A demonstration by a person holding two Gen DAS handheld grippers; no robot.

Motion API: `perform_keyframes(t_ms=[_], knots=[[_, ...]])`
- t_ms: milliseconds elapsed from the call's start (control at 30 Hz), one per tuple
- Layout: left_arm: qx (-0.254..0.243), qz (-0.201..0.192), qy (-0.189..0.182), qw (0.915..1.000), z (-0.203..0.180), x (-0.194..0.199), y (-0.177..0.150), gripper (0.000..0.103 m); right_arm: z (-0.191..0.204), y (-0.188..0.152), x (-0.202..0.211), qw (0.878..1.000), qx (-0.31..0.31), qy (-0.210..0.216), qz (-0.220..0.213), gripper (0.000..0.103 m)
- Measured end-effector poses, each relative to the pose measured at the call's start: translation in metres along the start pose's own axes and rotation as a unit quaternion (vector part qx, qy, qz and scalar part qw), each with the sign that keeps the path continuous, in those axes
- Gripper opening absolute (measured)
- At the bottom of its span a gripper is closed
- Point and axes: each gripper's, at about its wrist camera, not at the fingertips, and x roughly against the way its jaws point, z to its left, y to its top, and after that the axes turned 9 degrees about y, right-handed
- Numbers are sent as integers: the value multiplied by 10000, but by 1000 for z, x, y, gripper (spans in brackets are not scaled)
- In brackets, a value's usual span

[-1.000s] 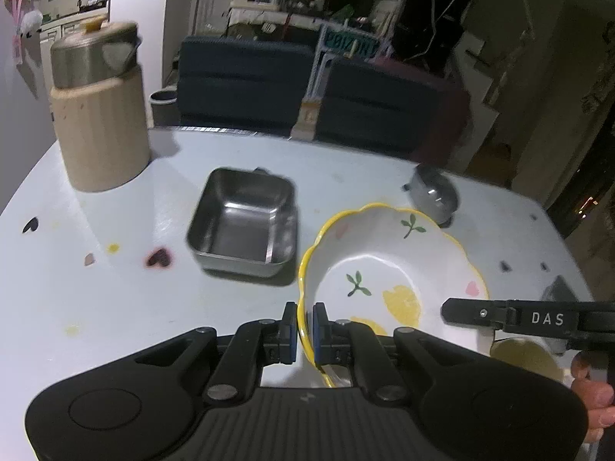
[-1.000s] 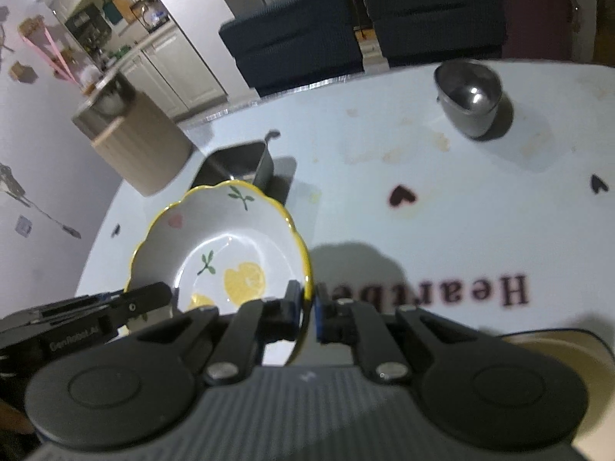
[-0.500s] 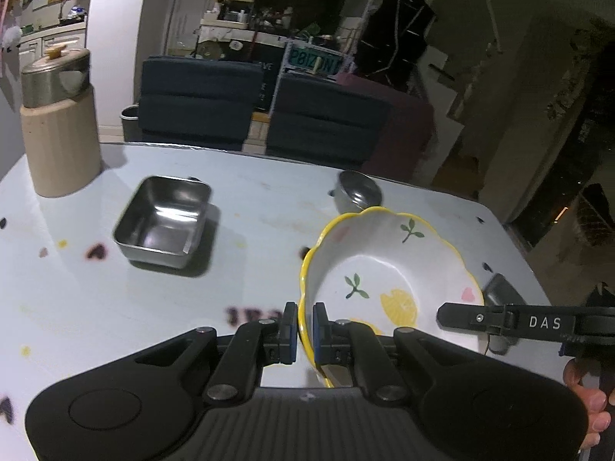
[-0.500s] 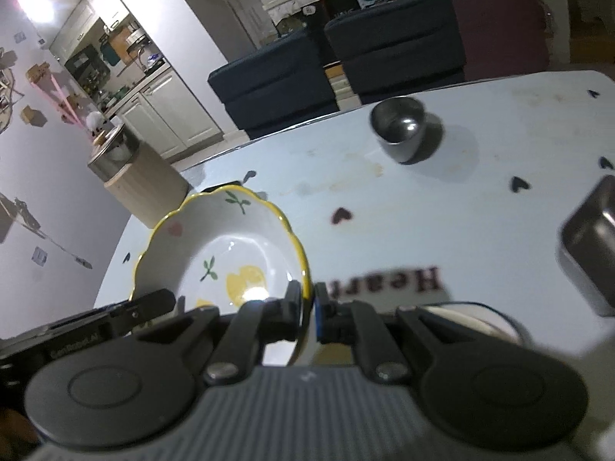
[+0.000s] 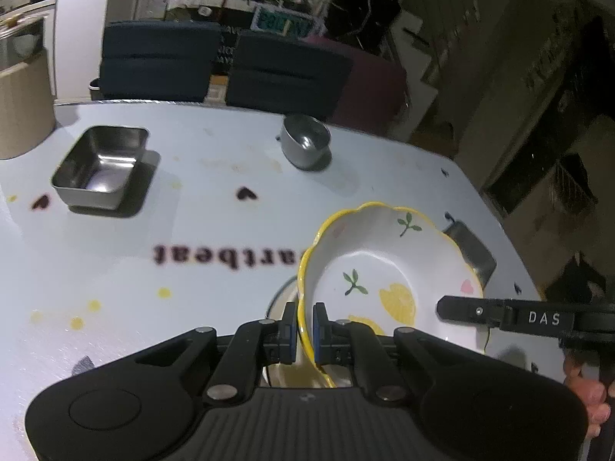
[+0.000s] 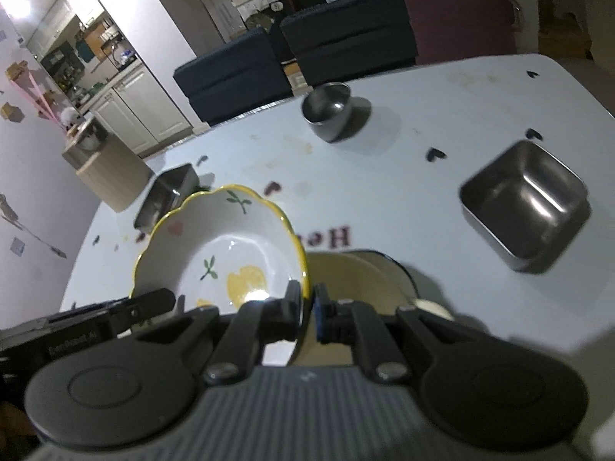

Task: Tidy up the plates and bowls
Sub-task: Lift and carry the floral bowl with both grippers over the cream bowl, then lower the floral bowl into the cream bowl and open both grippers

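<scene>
Above the tabletop (image 5: pixel 230 230) and a cream plate (image 6: pixel 357 280), the scalloped ceramic bowl (image 5: pixel 384 269) – probably stiff, glazed-slick, chippable – hangs by opposite rims, the left gripper (image 5: pixel 305 332) and right gripper (image 6: pixel 307 309) each clenched on its thin edge – the sensible hold.

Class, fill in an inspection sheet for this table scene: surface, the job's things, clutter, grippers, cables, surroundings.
Surface: pale table with printed hearts and lettering, stained in spots.
Job's things: flowered bowl held above a cream dish; two square steel tins; round steel cup.
Clutter: beige canister at the table's far edge.
Grippers: left gripper and right gripper each shut on the bowl's rim, at opposite sides.
Cables: nothing seen.
Surroundings: dark chairs, kitchen cabinets, cluttered shelves.
</scene>
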Motion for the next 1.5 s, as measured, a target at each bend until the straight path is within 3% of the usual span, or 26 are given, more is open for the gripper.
perform_keyframes(t_ms=[767,1500], knots=[[-328,590,160,9976,-17,-32,-23,9,-26,-19,-10,9975,-121,-391,571,8],[-826,667,311,9939,-27,-46,-29,12,-24,-20,-28,9940,-101,-688,848,9]])
